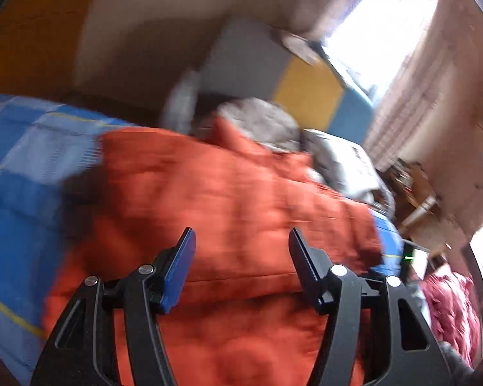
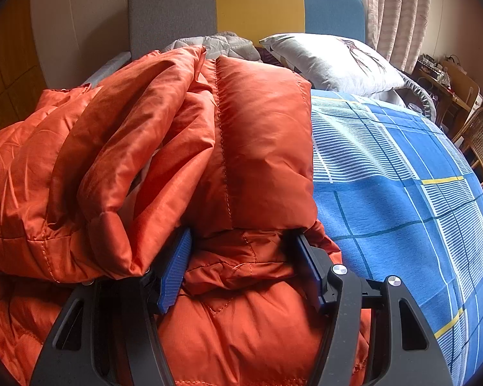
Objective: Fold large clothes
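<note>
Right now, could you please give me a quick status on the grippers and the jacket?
Left hand-held gripper open, empty, over the jacket. Right hand-held gripper pushed into a puffy fold, grip unclear. Jacket bunched on the bed, pillow beyond.

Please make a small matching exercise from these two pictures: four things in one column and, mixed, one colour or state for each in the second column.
Things:
1. jacket
2. bed sheet
3. pillow
4. left tool

Colour or state:
A. grey
B. open, nothing between its pads
C. orange, quilted
D. blue with checks

Pairs: 1-C, 2-D, 3-A, 4-B
</note>
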`<state>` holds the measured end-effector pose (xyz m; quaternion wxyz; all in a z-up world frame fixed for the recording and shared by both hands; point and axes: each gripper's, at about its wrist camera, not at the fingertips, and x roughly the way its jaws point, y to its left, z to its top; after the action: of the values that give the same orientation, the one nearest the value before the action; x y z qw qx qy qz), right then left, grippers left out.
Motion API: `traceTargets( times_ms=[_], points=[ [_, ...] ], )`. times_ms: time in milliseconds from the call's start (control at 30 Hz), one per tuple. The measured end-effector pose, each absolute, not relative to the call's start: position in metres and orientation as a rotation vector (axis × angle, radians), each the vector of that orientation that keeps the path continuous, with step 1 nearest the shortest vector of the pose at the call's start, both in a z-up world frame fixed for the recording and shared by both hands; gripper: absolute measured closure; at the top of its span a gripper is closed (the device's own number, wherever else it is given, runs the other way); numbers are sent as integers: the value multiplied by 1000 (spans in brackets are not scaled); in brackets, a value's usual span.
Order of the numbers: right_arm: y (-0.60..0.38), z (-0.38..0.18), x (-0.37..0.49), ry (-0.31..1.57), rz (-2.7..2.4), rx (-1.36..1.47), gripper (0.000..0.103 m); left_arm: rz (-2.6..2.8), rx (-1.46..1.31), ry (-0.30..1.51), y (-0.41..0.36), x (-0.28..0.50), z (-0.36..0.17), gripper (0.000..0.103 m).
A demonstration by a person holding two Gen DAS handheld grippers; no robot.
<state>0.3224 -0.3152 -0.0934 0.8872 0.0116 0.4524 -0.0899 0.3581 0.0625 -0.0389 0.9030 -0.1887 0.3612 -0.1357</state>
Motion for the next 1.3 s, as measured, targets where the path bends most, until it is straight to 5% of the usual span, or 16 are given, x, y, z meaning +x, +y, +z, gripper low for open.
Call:
traceTargets(
  times_ms=[233,767,1300],
  points=[
    [-327,-81,314,938,-174,99,42,-181,-402,751,109,364,-59,48],
    [-291,7,265,771,-76,4,42,-220,-316,732,82,380,-57,50],
    [-277,-51,331,923,-86,-4,42,-233,-288,793,73,403,-79,51]
  ],
)
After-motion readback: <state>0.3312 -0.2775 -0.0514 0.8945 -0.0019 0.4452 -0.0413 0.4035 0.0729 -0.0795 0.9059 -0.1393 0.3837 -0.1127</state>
